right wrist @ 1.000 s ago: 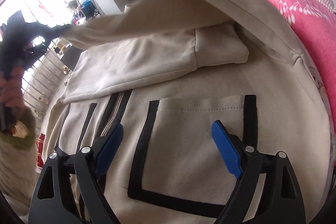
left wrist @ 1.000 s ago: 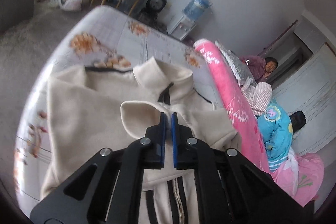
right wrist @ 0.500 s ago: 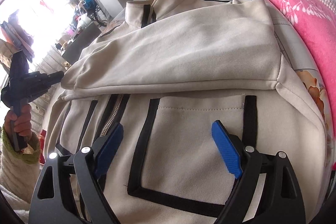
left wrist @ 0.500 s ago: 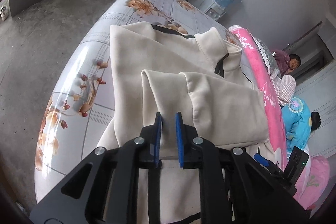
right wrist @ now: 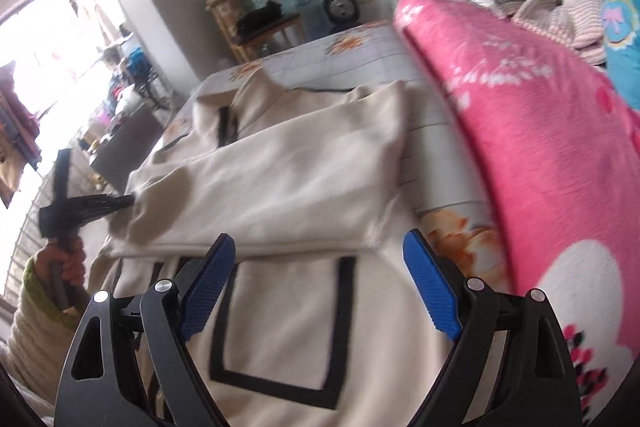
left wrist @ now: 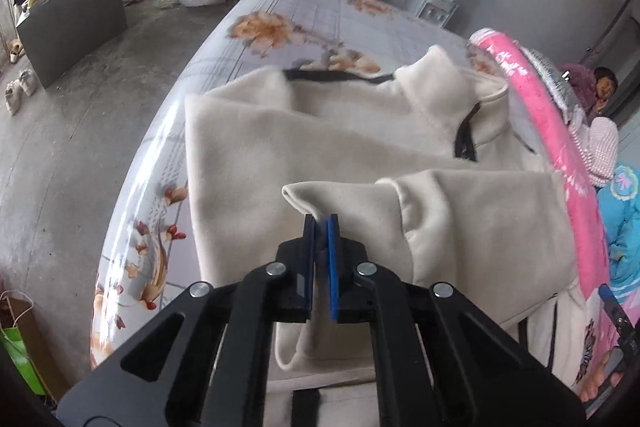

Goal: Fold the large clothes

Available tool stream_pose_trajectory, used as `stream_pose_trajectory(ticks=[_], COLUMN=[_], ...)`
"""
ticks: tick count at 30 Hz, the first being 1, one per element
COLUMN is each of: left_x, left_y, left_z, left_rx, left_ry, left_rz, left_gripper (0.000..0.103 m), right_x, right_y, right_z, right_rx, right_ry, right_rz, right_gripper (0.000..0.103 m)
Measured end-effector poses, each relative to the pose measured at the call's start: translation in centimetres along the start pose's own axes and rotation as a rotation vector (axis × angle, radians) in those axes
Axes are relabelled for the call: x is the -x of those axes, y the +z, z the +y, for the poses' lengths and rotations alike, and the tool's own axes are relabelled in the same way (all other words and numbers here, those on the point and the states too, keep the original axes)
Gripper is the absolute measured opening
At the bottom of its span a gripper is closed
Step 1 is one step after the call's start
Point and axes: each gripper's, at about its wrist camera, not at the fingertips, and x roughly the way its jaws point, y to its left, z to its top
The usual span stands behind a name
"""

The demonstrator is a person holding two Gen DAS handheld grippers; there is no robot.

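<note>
The bed, with its smooth flower-printed sheet, carries the cream jacket, spread flat with its stand-up collar toward the far end. It is soft fleece with thin black trim and a boxy pocket outlined in black. One sleeve lies folded across the chest. The left claw is pinched narrow on the sleeve's cuff, fabric between the blue pads. The right claw hangs wide and empty over the pocket. The thick nap could cling to the pads on release, I think, dragging the cuff askew; the plush pink blanket crowds the jacket's edge.
</note>
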Motion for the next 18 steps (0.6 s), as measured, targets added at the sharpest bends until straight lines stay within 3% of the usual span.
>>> stream_pose_trajectory(ticks=[3, 7, 11, 14, 15, 18], left_x=[1.9, 0.3, -1.2, -1.4, -1.2, -0.3], left_y=[1.3, 2.1, 1.4, 1.0, 1.0, 1.1], left_z=[-1.1, -0.2, 1.7, 2.1, 2.1, 1.8], left_rx=[-0.026, 0.001, 0.055, 0.071, 0.076, 0.077], left_ry=[-0.011, 0.033, 0.019, -0.019, -0.044, -0.108], left_rz=[-0.085, -0.042, -0.004, -0.009, -0.018, -0.059], left_gripper=[0.005, 0.004, 0.004, 0.004, 0.004, 0.004], right_x=[-1.1, -3.8, -6.6, -7.4, -7.2, -5.3], right_y=[0.2, -0.9, -2.6, -2.8, -2.4, -1.2], right_z=[0.3, 2.1, 3.9, 3.9, 3.5, 2.0], right_rx=[0.082, 0.278, 0.535, 0.590, 0.557, 0.400], right_ry=[-0.057, -0.170, -0.398, -0.495, -0.495, -0.432], right_rz=[0.032, 0.126, 0.164, 0.159, 0.153, 0.079], right_gripper=[0.084, 0.084, 0.079, 0.044, 0.020, 0.010])
